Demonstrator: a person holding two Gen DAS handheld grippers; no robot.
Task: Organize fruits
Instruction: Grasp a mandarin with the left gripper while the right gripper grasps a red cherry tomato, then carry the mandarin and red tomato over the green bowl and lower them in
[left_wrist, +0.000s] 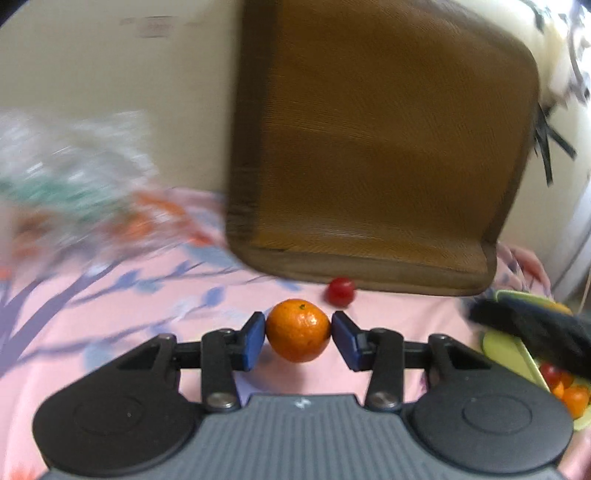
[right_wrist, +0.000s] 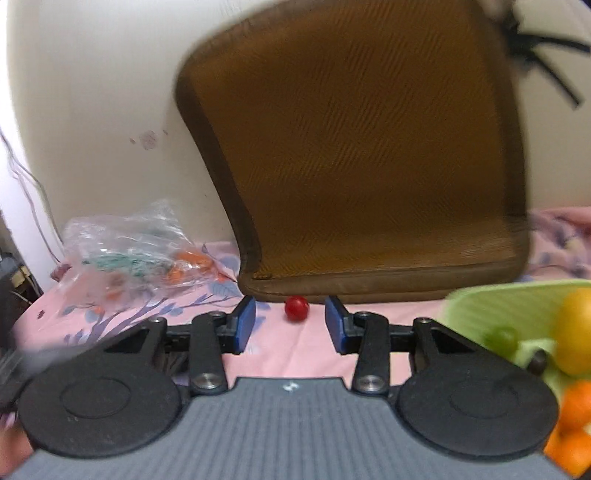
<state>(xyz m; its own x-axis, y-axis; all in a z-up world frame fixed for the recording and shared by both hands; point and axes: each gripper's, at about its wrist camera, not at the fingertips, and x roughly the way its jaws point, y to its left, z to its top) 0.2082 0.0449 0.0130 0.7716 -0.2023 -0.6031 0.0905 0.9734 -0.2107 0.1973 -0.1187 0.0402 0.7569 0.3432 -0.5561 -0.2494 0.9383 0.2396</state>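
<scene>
The left gripper (left_wrist: 298, 336) has its fingers clamped on a small orange (left_wrist: 298, 330) above the pink sheet (left_wrist: 110, 295). A cherry tomato (left_wrist: 340, 291) lies at one o'clock. The right gripper (right_wrist: 290, 325) fingers stand apart, with the green fruit tray (right_wrist: 480, 306) at three o'clock.
</scene>
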